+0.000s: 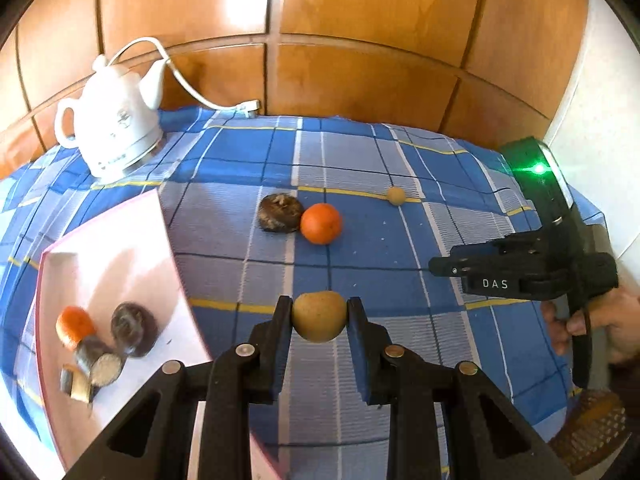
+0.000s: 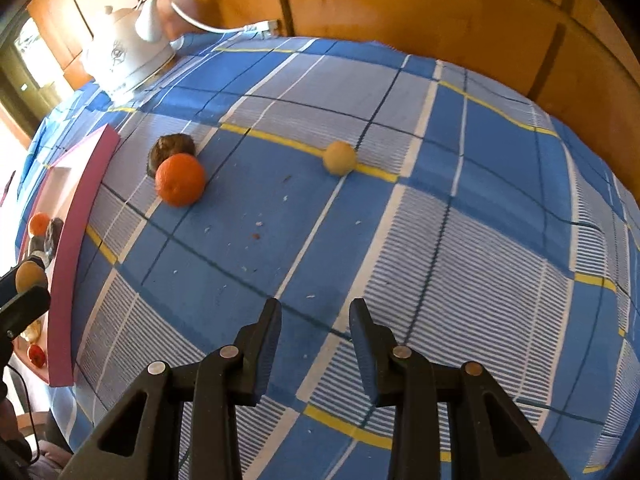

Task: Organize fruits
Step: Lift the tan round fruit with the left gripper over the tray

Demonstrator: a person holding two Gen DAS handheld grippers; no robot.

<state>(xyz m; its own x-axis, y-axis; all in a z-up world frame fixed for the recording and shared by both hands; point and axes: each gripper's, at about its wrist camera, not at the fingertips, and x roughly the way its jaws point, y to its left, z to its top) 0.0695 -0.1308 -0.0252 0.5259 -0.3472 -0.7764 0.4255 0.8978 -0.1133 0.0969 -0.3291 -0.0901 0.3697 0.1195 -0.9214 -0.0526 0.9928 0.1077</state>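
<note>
My left gripper (image 1: pixel 319 312) is shut on a tan round fruit (image 1: pixel 319 316) and holds it above the blue plaid cloth, just right of the pink tray (image 1: pixel 120 248). The tray holds an orange (image 1: pixel 74 326), a dark brown fruit (image 1: pixel 132 326) and cut pieces (image 1: pixel 94 368). On the cloth lie an orange (image 1: pixel 321 223), a dark brown fruit (image 1: pixel 279 213) touching it, and a small tan fruit (image 1: pixel 396 195). My right gripper (image 2: pixel 316 312) is open and empty above the cloth; the orange (image 2: pixel 180 179), brown fruit (image 2: pixel 170 148) and tan fruit (image 2: pixel 340 157) lie ahead of it.
A white kettle (image 1: pixel 112 120) with its cord stands at the back left on the cloth. Wooden panels (image 1: pixel 360 40) run behind the table. The right gripper's body (image 1: pixel 532 264) shows at the right in the left wrist view. The pink tray's edge (image 2: pixel 80 240) is at the left.
</note>
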